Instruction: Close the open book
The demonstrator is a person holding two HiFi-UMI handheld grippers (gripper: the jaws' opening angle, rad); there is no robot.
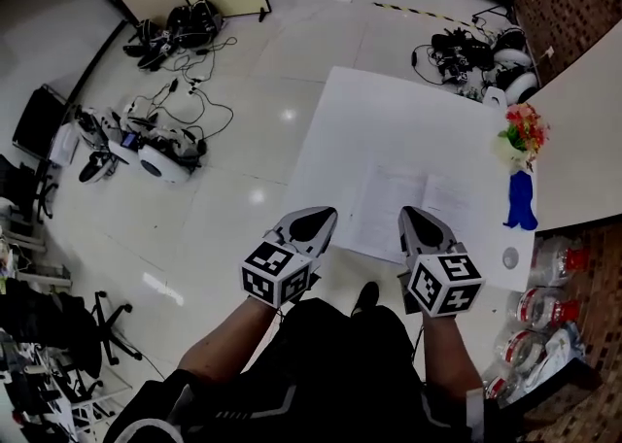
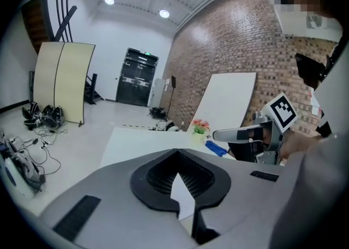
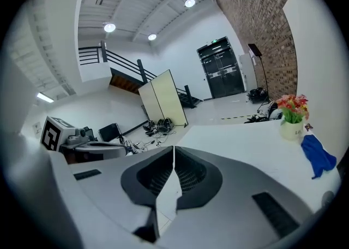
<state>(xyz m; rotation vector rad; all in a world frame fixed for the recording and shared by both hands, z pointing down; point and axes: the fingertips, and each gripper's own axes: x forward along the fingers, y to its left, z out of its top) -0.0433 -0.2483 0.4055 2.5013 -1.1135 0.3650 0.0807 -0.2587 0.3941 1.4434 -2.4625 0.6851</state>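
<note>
White table (image 1: 389, 111) carries the open book (image 1: 389, 206), flat near our edge. Head view: the left gripper (image 1: 313, 225) hangs just off the table's near edge; the right gripper (image 1: 420, 222) hangs over the book's near margin. Left gripper view: jaws together, empty. Right gripper view: jaws together, empty. We judge the approach step in hand; next, we slip a tip under one cover and fold it over.

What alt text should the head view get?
Seen from above, a person holds a left tool and right tool at the near edge of a white table where an open book lies flat. Flowers and a blue cloth sit at its right side; cables and gear litter the floor at left.
</note>
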